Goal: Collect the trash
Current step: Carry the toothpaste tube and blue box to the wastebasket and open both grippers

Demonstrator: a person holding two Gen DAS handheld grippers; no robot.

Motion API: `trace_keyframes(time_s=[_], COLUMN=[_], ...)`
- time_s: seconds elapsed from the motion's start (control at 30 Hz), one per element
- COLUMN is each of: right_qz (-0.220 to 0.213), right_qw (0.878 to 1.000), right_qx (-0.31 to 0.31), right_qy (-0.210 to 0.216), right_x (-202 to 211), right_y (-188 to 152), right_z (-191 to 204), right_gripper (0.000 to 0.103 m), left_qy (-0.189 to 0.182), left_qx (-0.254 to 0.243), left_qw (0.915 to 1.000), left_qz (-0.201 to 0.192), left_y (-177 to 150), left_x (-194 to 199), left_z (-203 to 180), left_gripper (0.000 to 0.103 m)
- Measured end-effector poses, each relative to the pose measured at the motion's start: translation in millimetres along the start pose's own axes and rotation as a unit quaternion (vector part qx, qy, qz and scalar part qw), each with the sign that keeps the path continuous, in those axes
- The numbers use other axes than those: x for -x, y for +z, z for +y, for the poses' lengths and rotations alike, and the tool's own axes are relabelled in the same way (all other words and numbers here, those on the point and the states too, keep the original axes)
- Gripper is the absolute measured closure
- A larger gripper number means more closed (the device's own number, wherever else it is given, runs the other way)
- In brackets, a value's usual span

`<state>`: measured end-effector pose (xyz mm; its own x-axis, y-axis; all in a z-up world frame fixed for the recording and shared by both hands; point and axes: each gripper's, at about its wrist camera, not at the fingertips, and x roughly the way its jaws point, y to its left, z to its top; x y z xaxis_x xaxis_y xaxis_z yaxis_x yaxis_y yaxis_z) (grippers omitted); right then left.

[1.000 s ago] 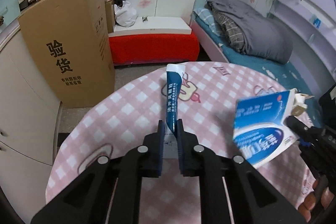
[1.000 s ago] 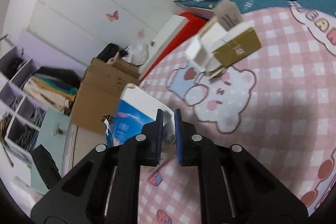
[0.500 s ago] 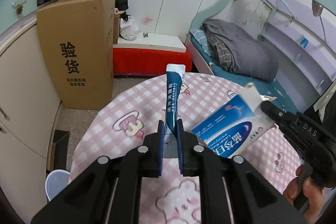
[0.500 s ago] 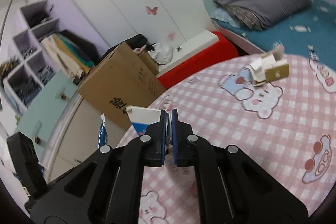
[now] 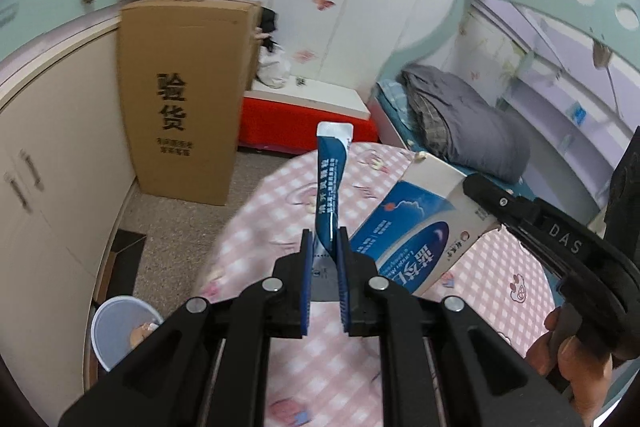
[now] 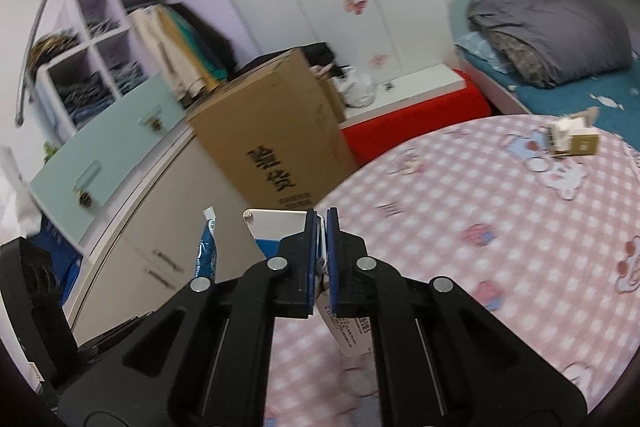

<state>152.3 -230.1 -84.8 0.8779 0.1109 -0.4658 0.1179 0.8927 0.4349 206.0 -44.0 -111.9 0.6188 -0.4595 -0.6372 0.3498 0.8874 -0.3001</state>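
Two pieces are lifted: left gripper jaws clamp the blue sachet, right gripper jaws pinch the blue box. Both still need binning; a torn carton waits on the counter.

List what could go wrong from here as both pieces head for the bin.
The left gripper pinches only the blue tube's bottom end, so the tube could swing or slip. The right gripper clamps just a flap of the blue-and-white box, which might tear. The white bin sits low beside the table, so a drop could miss.
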Motion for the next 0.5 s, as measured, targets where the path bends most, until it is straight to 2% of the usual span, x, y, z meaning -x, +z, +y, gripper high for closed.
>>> trace_keyframes(time_s=[0.27,0.5], right_qz=[0.045,0.1], right_qw=[0.996,0.985], right_qx=[0.057,0.101], right_qy=[0.056,0.1], right_x=[-36.7,-79.0], right_y=[-30.8,-76.7], right_z=[94.8,168.0], right_gripper=[0.098,0.098], left_qy=[0.044,0.101], left_qx=[0.063,0.128], left_qw=[0.9969,0.9863], left_qz=[-0.02,-0.025], left_y=[-15.3,-37.4], left_x=[49.8,79.5], left_z=[88.2,176.7], left_gripper=[0.092,0.092])
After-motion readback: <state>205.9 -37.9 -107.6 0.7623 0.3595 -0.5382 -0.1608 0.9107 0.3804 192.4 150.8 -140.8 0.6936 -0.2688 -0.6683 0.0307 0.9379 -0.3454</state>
